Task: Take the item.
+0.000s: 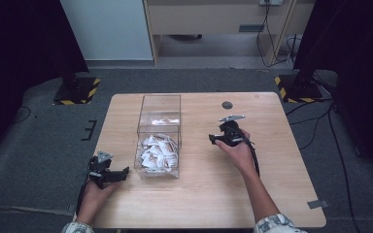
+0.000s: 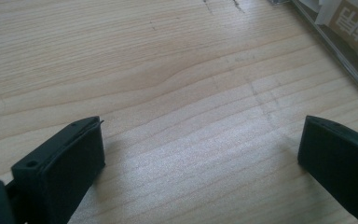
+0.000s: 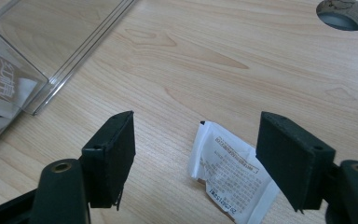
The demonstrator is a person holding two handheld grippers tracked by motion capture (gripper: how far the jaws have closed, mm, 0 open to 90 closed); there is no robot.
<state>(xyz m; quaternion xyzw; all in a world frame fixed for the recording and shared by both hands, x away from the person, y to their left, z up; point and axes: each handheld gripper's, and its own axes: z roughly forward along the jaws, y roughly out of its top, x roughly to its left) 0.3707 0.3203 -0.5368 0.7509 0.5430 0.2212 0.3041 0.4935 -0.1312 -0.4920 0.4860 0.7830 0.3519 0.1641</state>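
- Sachet (image 3: 230, 175) lies flat on the table (image 3: 242, 79), between the jaws of the right gripper (image 3: 196, 158), nearer the right-hand jaw as that gripper's own view has it; neither pad touches it.
- Right gripper: jaws spread, grasping nothing. In the high view it (image 1: 214, 140) sits to the right of the box (image 1: 159, 138), pointed toward it.
- Left gripper (image 2: 200, 154): jaws wide apart over bare wood, nothing between them. In the high view it (image 1: 125, 171) rests near the box's near left corner.
- Box: clear plastic, holding a heap of like sachets (image 1: 158, 151); its corner shows up and to the left of the right gripper's jaws (image 3: 25, 93).
- Handling, judged: sachet looks light, thin and limp, paper or film skin with printed text. Likely to buckle or slide on the smooth wood rather than lift cleanly.
- Hold, judged: pinch across the short width near one raised edge, pads low to the table; the far end looks slightly lifted and curled, which offers a lip.
- Risk, judged: a hard squeeze could crease or burst the sachet; a shallow pinch may let it slip out.
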